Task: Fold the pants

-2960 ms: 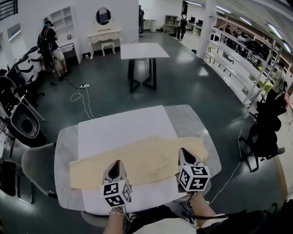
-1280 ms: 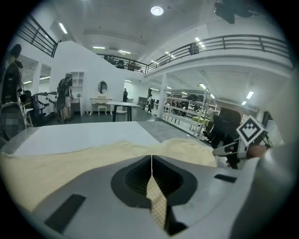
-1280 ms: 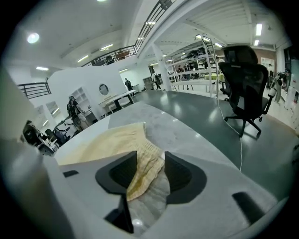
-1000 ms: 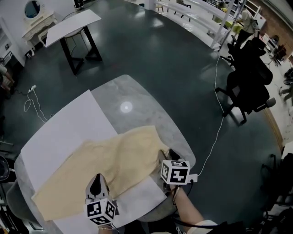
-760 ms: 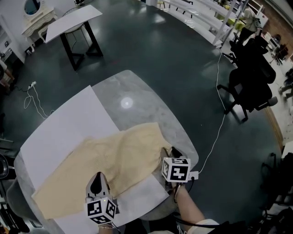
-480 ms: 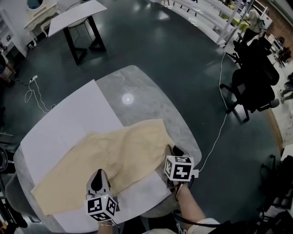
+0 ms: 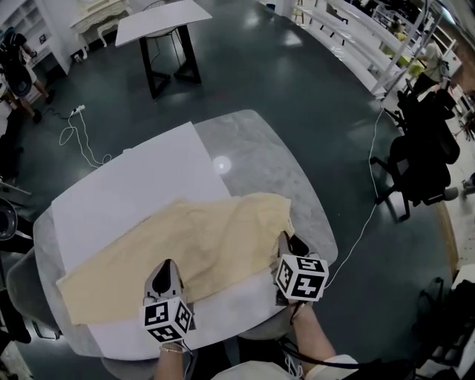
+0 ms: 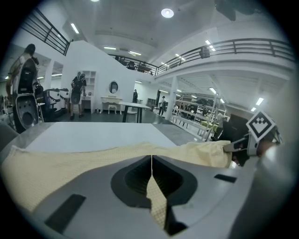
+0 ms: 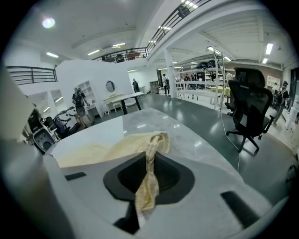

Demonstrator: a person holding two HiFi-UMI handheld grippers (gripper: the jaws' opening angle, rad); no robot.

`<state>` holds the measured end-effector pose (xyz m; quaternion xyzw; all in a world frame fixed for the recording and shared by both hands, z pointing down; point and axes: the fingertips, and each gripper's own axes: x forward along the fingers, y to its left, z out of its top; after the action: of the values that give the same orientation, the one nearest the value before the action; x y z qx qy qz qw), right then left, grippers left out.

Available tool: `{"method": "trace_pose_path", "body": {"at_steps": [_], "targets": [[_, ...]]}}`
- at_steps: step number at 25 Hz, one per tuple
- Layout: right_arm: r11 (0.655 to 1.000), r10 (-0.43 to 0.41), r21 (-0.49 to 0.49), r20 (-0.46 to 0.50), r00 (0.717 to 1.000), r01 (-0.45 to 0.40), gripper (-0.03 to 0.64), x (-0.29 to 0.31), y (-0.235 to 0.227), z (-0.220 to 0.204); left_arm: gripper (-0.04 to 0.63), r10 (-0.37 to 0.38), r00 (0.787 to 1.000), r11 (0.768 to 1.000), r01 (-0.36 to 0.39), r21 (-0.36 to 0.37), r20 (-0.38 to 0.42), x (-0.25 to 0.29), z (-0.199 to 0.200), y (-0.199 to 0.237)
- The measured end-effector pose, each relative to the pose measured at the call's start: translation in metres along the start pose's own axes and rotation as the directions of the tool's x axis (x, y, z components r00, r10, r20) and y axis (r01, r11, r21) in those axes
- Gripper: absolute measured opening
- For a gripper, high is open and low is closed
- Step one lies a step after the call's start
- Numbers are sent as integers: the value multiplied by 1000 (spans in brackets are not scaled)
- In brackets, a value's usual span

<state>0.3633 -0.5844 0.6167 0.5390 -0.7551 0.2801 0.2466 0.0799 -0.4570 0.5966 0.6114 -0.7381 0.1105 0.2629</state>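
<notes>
Pale yellow pants (image 7: 193, 241) lie lengthwise across a white sheet (image 7: 133, 185) on a round marble table (image 7: 260, 148). My left gripper (image 7: 165, 266) sits at the pants' near edge, left of the middle. Its jaws are shut, with a thin fold of the cloth (image 8: 154, 196) between them. My right gripper (image 7: 283, 239) is at the pants' right end. Its jaws are closing on a bunched strip of the fabric (image 9: 148, 177), which hangs pinched between them and is lifted off the table.
A black office chair (image 7: 423, 171) stands right of the table, and a cable (image 7: 356, 230) runs across the dark floor beside it. A black-legged table (image 7: 163, 22) stands farther back. The table's near rim is just below both grippers.
The right gripper's jaws have come together on the pants' right end and raised it. The left gripper has shifted slightly along the near edge. The view has swung.
</notes>
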Motion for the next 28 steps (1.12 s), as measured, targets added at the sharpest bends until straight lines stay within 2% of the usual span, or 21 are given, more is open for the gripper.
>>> {"method": "trace_pose_path", "body": {"at_steps": [7, 13, 20, 28], "targets": [[987, 137, -93, 77, 988, -129, 35, -39, 115, 30, 9, 78, 994, 996, -74, -51, 79, -71, 25, 69], [952, 264, -190, 111, 958, -240, 35, -73, 224, 41, 9, 183, 975, 980, -170, -105, 128, -143, 32, 147], [884, 397, -311, 103, 912, -350, 34, -113, 339, 35, 9, 290, 949, 947, -266, -180, 124, -220, 24, 224], [779, 527, -421, 42, 849, -464, 34, -145, 463, 8, 9, 398, 907, 898, -355, -261, 134, -288, 10, 305]]}}
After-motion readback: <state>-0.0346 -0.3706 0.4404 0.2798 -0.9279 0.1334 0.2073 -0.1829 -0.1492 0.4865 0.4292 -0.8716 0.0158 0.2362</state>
